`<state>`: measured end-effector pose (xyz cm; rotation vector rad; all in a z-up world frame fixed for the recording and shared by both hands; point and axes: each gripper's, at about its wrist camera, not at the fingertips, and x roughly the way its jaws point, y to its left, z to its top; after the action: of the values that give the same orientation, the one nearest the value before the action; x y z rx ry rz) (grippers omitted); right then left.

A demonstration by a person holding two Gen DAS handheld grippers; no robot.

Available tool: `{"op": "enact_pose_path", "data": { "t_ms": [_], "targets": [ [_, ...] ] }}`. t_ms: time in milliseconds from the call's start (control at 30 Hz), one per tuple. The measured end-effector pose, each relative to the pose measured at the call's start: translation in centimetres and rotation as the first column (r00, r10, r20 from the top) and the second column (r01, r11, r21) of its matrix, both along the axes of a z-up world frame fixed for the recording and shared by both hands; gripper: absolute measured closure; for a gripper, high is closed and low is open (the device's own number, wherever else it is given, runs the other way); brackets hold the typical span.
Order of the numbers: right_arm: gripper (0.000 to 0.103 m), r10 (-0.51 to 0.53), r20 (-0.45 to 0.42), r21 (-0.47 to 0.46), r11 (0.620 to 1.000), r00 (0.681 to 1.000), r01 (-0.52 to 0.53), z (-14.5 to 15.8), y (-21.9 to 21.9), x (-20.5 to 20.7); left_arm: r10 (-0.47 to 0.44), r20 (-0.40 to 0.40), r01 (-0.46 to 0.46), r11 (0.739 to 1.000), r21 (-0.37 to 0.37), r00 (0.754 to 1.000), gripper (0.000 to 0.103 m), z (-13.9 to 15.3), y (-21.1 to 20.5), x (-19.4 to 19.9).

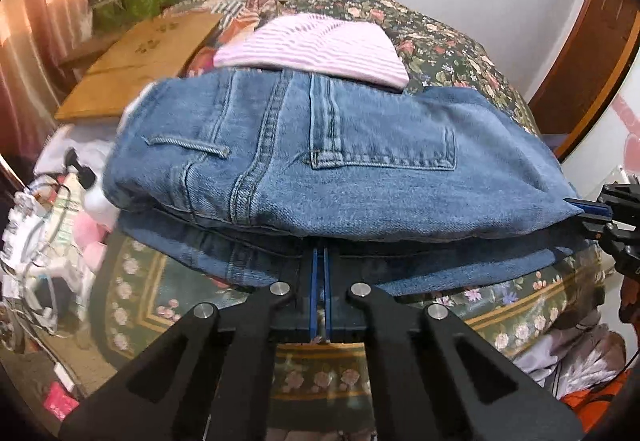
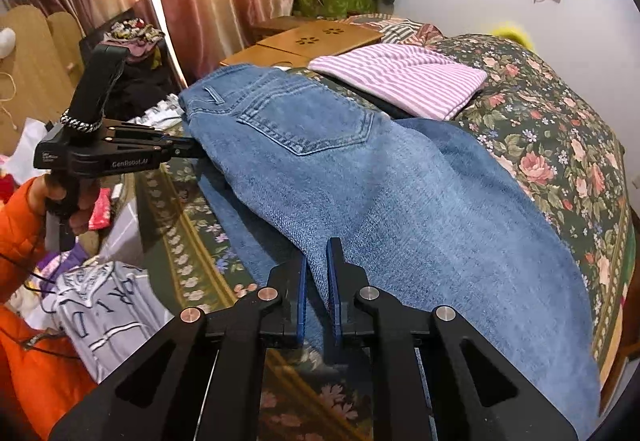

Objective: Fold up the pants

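Observation:
Blue jeans [image 1: 340, 169] lie folded lengthwise on a floral bedspread [image 1: 440, 41], back pocket facing up. My left gripper [image 1: 320, 253] is shut on the near edge of the jeans at the waist end, its tips hidden in the denim layers. The right wrist view shows that same left gripper [image 2: 188, 145] meeting the waist edge of the jeans [image 2: 400, 193]. My right gripper [image 2: 320, 257] is shut on a fold of the near leg edge, with denim pinched between its blue pads. It appears in the left wrist view as the right gripper [image 1: 576, 209] at the far right.
A folded pink striped cloth [image 2: 400, 81] lies on the bedspread [image 2: 560, 121] just beyond the jeans. A wooden board [image 2: 320, 37] sits past it by the curtains. A hand in an orange sleeve [image 2: 24, 225] holds the left gripper. Loose clothes [image 2: 100, 313] lie beside the bed.

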<state>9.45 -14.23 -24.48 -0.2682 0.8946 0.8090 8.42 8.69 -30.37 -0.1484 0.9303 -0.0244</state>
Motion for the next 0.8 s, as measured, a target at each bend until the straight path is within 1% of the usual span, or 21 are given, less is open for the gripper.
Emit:
{"op": "enact_pose_path", "data": {
  "t_ms": [67,167,267,300,367,400,433,467,533,633,700,800],
  "targets": [
    [0.094,0.008,-0.005,0.012,1.000,1.000,-0.008,0.2,-0.1,-0.3,-0.003,0.016,0.002,1.000,0.027,1.000,0.102,0.9,-0.2,-0.7],
    [0.094,0.016,-0.011,0.009,1.000,1.000,-0.016,0.1,0.0,-0.8,-0.004,0.034,0.003,1.000,0.025,0.999,0.102,1.9,-0.1,-1.4],
    [0.093,0.005,-0.037,0.009,1.000,0.999,-0.005,-0.6,0.1,-0.8,0.002,0.060,-0.003,1.000,0.011,0.998,0.101,3.1,-0.1,-1.7],
    [0.090,0.004,-0.044,0.003,1.000,0.999,-0.004,-0.8,0.2,-0.9,0.005,0.073,-0.005,1.000,0.005,0.997,0.101,3.4,-0.1,-1.7],
    [0.087,0.003,-0.054,-0.024,1.000,0.999,-0.005,-1.0,0.6,-1.1,0.008,0.088,-0.008,1.000,-0.001,0.996,0.101,4.0,-0.1,-1.4],
    [0.080,0.007,-0.052,-0.030,1.000,0.999,-0.008,-0.8,0.7,-1.2,0.006,0.093,-0.006,1.000,-0.004,0.996,0.100,4.2,-0.2,-1.1],
    [0.078,0.017,-0.059,-0.032,0.999,0.998,-0.019,-0.6,0.7,-1.4,0.007,0.093,-0.006,1.000,-0.008,0.996,0.099,4.1,-0.2,-0.9],
    [0.076,0.025,-0.056,-0.021,0.999,0.998,-0.026,0.1,0.6,-1.4,0.005,0.088,-0.004,1.000,-0.014,0.996,0.098,3.9,-0.3,-0.3],
    [0.076,0.019,-0.030,-0.001,1.000,0.999,-0.019,1.1,0.2,-1.5,-0.001,0.068,0.002,1.000,-0.022,0.998,0.096,3.0,-0.3,0.4],
    [0.075,-0.009,-0.006,0.029,1.000,1.000,0.010,2.4,-0.6,-0.9,-0.001,0.002,0.002,0.999,-0.044,1.000,0.096,0.7,-0.3,1.5],
    [0.075,-0.049,0.000,0.035,0.998,0.999,0.049,2.4,-1.2,-0.1,0.003,-0.046,-0.005,0.999,-0.043,0.999,0.096,-1.3,-0.2,1.9],
    [0.075,-0.108,-0.022,0.014,0.994,0.994,0.108,1.2,-2.0,1.1,-0.012,-0.103,0.003,0.995,-0.096,0.995,0.096,-3.8,0.3,1.9]
  ]
}}
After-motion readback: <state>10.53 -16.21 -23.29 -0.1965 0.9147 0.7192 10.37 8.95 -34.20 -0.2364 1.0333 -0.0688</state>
